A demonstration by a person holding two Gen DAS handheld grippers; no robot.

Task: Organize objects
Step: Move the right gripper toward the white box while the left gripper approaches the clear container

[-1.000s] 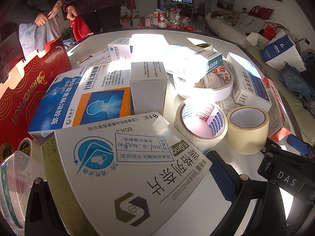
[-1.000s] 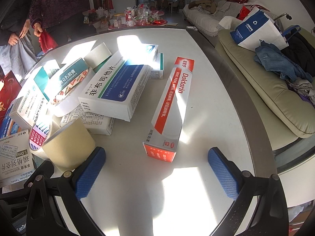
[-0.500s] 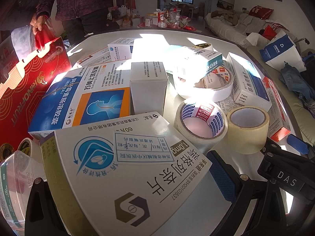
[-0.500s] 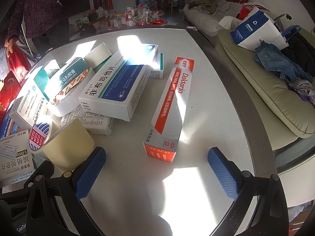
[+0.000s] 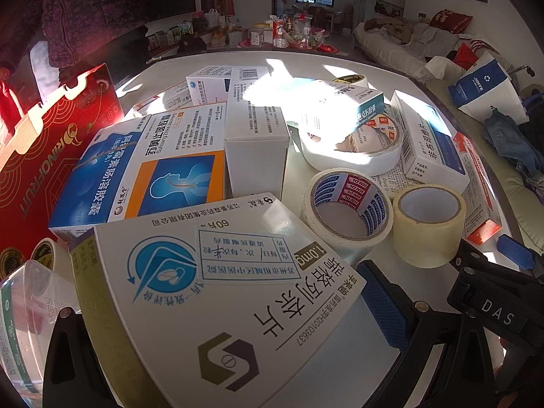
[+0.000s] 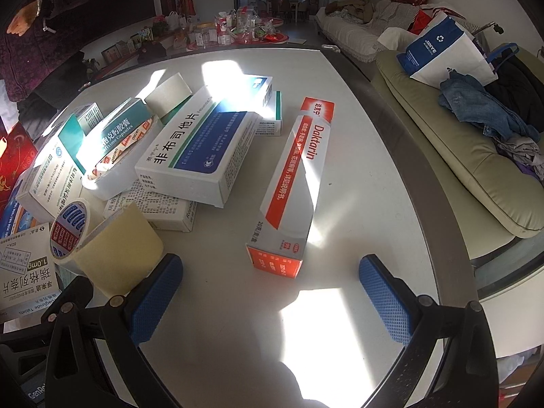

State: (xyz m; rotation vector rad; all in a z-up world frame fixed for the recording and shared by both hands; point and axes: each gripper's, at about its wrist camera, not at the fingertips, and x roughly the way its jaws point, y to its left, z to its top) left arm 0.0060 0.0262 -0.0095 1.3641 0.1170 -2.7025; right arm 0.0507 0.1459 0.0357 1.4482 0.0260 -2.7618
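Observation:
A large white medicine box (image 5: pixel 217 292) fills the front of the left wrist view. It lies askew across my left gripper (image 5: pixel 268 272), hiding the left finger, with one corner beside the blue right pad (image 5: pixel 380 302). That pad sits wide out, so the jaws stand open. My right gripper (image 6: pixel 268 265) is open over bare table, just short of the red-and-white Daktarin box (image 6: pixel 295 176). A beige tape roll (image 6: pixel 119 248) touches its left finger. Beyond lie a blue-and-white box (image 6: pixel 200 149), a printed tape roll (image 5: pixel 346 214) and a blue-and-orange box (image 5: pixel 142 170).
A red carton (image 5: pixel 40 149) stands at the table's left edge, with a clear plastic container (image 5: pixel 23 323) near it. A person (image 5: pixel 85 17) stands at the far left. A sofa (image 6: pixel 459 156) with a bag and clothes runs along the right. The round table (image 6: pixel 357 187) is bare right of the Daktarin box.
The person at the far side has shifted and the red cloth in their hand has moved out of view. Both grippers and the things on the table have stayed still.

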